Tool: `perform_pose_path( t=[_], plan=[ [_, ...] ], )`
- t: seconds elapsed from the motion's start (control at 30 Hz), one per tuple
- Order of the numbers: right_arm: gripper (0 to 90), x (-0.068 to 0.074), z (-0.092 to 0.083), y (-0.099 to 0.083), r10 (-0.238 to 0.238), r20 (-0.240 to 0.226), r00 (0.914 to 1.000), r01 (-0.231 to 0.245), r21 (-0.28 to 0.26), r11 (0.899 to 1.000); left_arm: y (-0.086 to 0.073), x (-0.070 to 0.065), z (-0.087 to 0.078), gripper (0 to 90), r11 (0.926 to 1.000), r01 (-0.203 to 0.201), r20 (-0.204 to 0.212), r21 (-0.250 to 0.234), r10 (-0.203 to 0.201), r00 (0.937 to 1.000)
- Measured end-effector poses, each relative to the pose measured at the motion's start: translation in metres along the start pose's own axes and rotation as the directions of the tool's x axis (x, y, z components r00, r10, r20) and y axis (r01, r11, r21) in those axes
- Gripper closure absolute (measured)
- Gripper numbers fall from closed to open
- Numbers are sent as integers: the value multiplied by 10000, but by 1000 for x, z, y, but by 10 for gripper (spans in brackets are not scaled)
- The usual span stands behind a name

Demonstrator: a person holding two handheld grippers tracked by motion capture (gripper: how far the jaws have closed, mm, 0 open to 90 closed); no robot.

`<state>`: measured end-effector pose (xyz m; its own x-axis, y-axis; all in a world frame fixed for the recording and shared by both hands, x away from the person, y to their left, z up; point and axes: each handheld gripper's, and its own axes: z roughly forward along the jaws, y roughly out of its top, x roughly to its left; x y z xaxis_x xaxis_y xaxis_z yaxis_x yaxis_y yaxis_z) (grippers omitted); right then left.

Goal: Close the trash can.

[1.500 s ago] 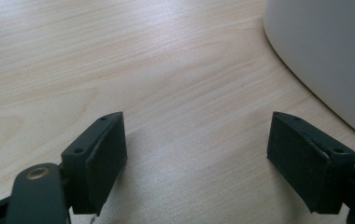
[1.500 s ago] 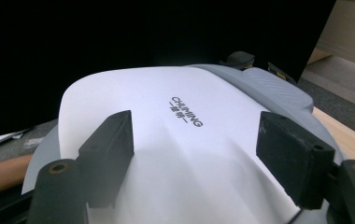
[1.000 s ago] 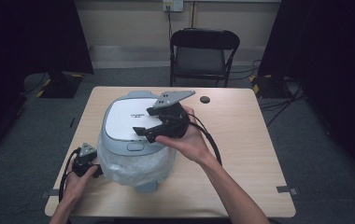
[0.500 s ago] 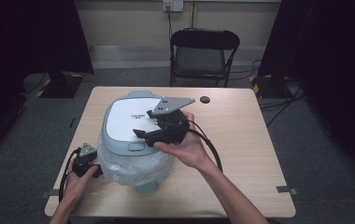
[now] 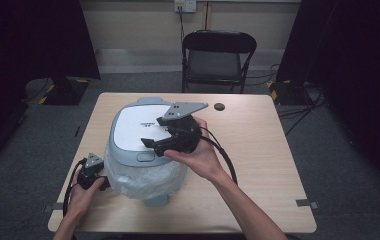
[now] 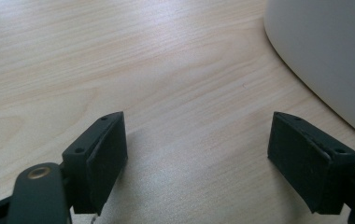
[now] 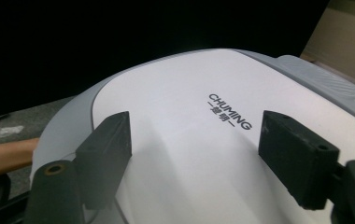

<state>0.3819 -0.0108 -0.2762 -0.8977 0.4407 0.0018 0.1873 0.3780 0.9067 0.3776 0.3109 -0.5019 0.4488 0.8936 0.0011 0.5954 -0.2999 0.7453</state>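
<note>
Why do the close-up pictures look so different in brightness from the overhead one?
High view: bright table, dark surroundings. Left gripper view: evenly lit wood, soft shadows under the open left claw. Right gripper view: pale cooker lid against a black background, right claw near and slightly soft.

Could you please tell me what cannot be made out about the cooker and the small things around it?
- Cooker front: high view, hidden behind plastic wrap.
- Its lid latch: hidden under the right tongs.
- Black round object on the table: too small to identify.
- Cooker body: left gripper view, cut off by the edge.
</note>
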Motion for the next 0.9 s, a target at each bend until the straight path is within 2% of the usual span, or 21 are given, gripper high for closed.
perform_pose_path(
  t=[0.23, 0.27, 0.53, 0.63, 0.73, 0.9],
  plan=[
    [227, -3, -1, 1, 129, 114, 9999, -127, -156, 9998, 0, 0, 0, 195, 10000, -8, 6, 2, 8, 10000],
    [222, -6, -4, 1, 187, 201, 9996, -180, -336, 9993, 0, 0, 0, 195, 10000, -6, 8, 2, 6, 10000],
    [218, -18, -22, 0, 486, 623, 9969, -445, -654, 9969, 0, 0, 0, 195, 10000, -3, 5, -7, 3, 10000],
    [215, -26, -34, -3, 674, 925, 9934, -595, -859, 9945, 0, 0, 0, 195, 10000, -4, 6, -7, 4, 10000],
    [215, -30, -38, -5, 770, 1122, 9907, -675, -866, 9940, 0, 0, 0, 195, 10000, -2, 5, -9, 2, 10000],
    [208, -45, -57, -13, 1279, 1640, 9781, -1119, -1034, 9883, 0, 0, 0, 195, 10000, -13, 1, -4, 13, 10000]
  ],
)
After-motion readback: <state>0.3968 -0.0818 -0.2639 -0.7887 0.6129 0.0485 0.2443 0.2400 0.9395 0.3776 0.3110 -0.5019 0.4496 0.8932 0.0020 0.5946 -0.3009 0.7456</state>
